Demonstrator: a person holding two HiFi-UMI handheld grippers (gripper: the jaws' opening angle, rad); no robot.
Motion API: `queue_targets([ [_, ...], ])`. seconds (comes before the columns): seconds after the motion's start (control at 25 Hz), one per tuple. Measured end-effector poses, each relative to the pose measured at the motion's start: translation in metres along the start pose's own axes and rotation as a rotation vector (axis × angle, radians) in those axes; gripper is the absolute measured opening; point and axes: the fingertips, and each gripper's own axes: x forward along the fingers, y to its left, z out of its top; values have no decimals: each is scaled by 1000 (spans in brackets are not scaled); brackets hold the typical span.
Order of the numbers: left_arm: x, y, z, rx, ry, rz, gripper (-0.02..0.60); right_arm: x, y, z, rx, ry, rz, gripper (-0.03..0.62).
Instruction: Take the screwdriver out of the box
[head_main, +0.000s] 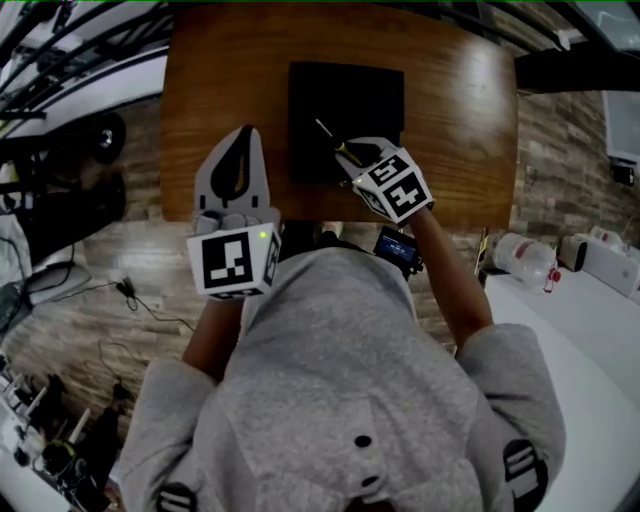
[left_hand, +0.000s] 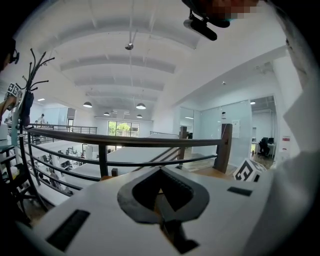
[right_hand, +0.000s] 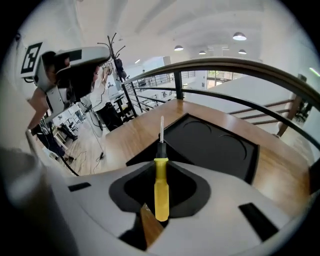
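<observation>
A black box (head_main: 345, 105) lies open on the wooden table (head_main: 460, 110). My right gripper (head_main: 352, 160) hangs over the box's near edge, shut on a screwdriver (head_main: 340, 148) with a yellow handle. In the right gripper view the yellow handle (right_hand: 161, 185) sits between the jaws, and the metal shaft points out over the black box (right_hand: 215, 145). The screwdriver is clear of the box floor. My left gripper (head_main: 244, 135) hovers over the table left of the box, shut with nothing in it. In its own view the left gripper (left_hand: 161, 170) points level at a railing.
The table stands against a dark railing (right_hand: 240, 65) with an office floor beyond and below. A coat rack (right_hand: 112, 47) stands at the left. A white bottle (head_main: 525, 260) lies on a white surface to the right. Cables (head_main: 130, 295) run over the wooden floor.
</observation>
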Motion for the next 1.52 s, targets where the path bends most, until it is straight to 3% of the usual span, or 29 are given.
queue_targets([
  [0.6, -34, -47, 7, 62, -38, 12, 14, -104, -2, 27, 104, -374, -46, 81],
  [0.96, -58, -74, 14, 95, -76, 23, 14, -191, 8, 46, 201, -688, 10, 81],
  [1.52, -80, -107, 22, 119, -115, 47, 14, -248, 13, 25, 182, -799, 22, 81],
])
